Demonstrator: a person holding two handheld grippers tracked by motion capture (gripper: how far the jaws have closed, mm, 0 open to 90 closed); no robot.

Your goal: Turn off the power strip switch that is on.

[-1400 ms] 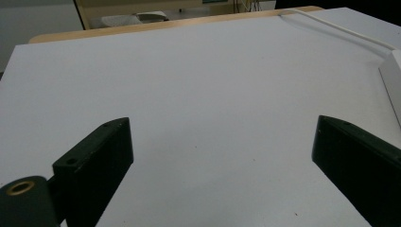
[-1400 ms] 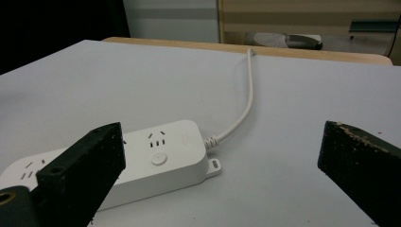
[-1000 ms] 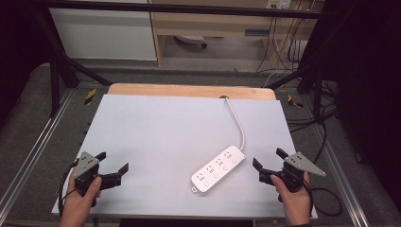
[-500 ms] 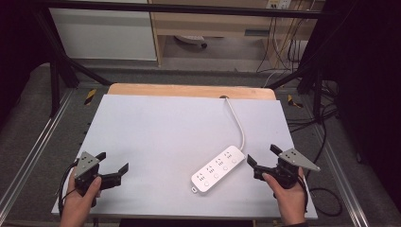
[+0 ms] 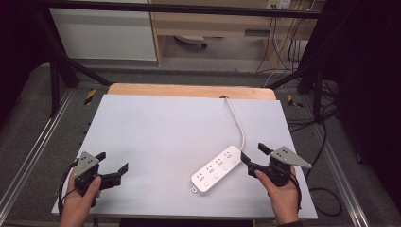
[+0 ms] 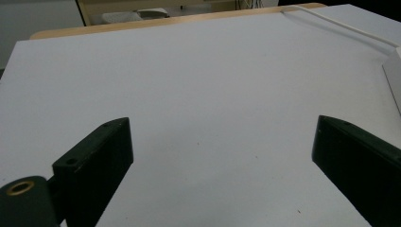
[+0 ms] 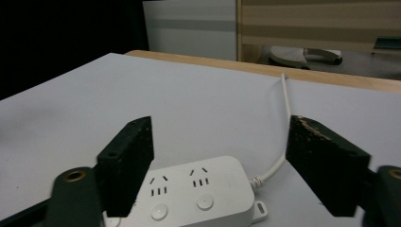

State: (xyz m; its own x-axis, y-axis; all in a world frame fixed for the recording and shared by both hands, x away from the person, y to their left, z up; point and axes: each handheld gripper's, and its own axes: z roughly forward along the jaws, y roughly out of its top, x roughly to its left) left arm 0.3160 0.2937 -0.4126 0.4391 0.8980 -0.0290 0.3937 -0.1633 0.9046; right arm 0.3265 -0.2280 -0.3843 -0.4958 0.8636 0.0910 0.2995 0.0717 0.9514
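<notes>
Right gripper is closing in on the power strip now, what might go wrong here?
The right gripper has just been closing, jaws near the cord end of the power strip without touching it. A grip that far off-centre may let the strip swing. Its cable runs to the table's far edge and may pull taut.

Grey carpeted floor (image 5: 33, 137), white cabinet (image 5: 106, 33), wooden shelving (image 5: 213, 23), dark surroundings.

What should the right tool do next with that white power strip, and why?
Probably ease forward until the power strip lies between its jaws. The right tool is aimed at the cable end, its jaws have just been closing, yet nothing is gripped.
</notes>
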